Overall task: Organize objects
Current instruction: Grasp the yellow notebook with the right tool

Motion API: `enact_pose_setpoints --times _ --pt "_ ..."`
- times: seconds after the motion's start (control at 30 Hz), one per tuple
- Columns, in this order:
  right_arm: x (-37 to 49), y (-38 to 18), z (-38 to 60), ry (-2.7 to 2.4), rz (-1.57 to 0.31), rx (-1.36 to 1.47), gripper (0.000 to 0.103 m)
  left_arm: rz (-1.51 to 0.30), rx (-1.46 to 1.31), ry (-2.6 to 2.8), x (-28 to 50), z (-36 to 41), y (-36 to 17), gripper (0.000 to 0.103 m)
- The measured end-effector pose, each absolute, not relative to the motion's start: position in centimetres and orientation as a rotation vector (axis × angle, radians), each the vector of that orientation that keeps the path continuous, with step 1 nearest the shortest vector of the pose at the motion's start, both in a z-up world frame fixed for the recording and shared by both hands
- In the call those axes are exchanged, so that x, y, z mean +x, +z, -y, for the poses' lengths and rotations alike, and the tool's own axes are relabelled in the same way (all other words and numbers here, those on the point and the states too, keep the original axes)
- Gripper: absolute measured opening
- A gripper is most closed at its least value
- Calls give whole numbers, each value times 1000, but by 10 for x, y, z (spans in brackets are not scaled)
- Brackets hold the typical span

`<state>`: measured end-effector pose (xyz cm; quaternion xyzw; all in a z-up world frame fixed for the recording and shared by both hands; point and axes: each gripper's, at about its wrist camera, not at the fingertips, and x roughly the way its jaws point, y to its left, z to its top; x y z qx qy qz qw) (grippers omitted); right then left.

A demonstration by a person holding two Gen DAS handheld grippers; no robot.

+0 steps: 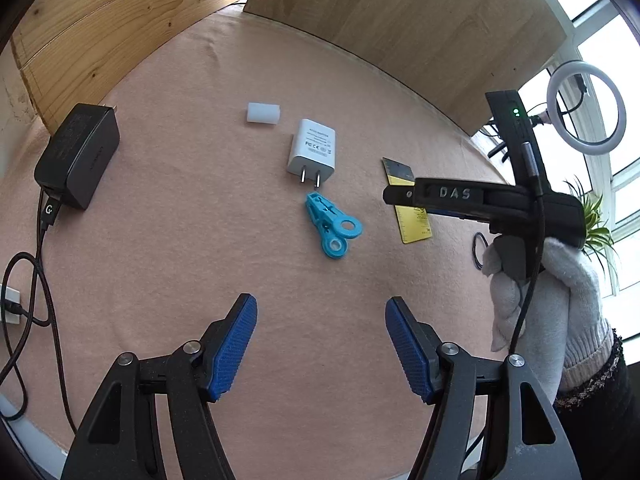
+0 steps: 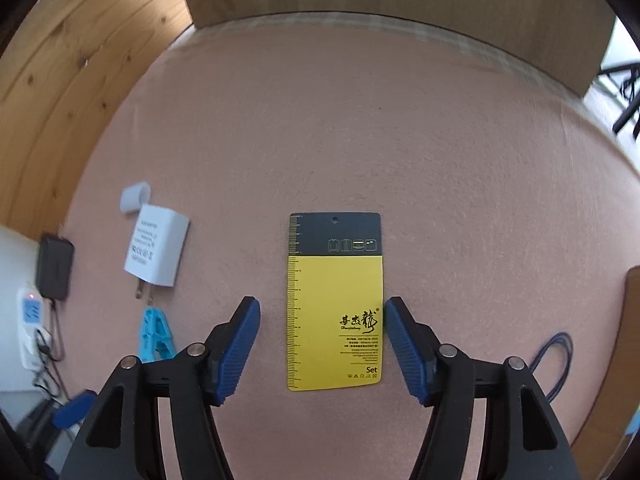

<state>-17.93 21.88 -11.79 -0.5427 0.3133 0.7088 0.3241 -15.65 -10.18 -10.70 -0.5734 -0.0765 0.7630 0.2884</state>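
Note:
A yellow and black card (image 2: 335, 300) lies flat on the pink felt mat (image 2: 360, 120), and my right gripper (image 2: 322, 308) hangs open over its lower half, one blue pad on each side. The card (image 1: 412, 224) also shows in the left wrist view, partly hidden under the right gripper's body (image 1: 480, 200). My left gripper (image 1: 321, 308) is open with nothing between its pads, near the front of the mat. Ahead of it lie a blue clothes peg (image 1: 332, 224), a white plug adapter (image 1: 312, 150) and a small white block (image 1: 263, 113).
A black power brick (image 1: 78, 156) with its cable sits at the mat's left edge. Wooden panels (image 1: 400, 20) wall the back and left. A gloved hand (image 1: 540, 300) holds the right gripper. A dark cord loop (image 2: 554, 360) lies at the right, and a power strip (image 2: 32, 320) at the far left.

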Motion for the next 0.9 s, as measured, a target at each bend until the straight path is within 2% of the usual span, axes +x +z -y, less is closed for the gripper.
enact_pose_setpoints --times 0.2,0.37,0.9 --pt "-184 -120 -209 1863 -704 -1478 60 191 -1537 2061 -157 103 -111 70" --pt "-178 -118 -208 1865 -688 -1467 47 133 -1510 2106 -151 101 -108 70" --pt "-130 -108 -191 1901 -775 -1366 46 12 -1425 2187 -144 87 -93 70"
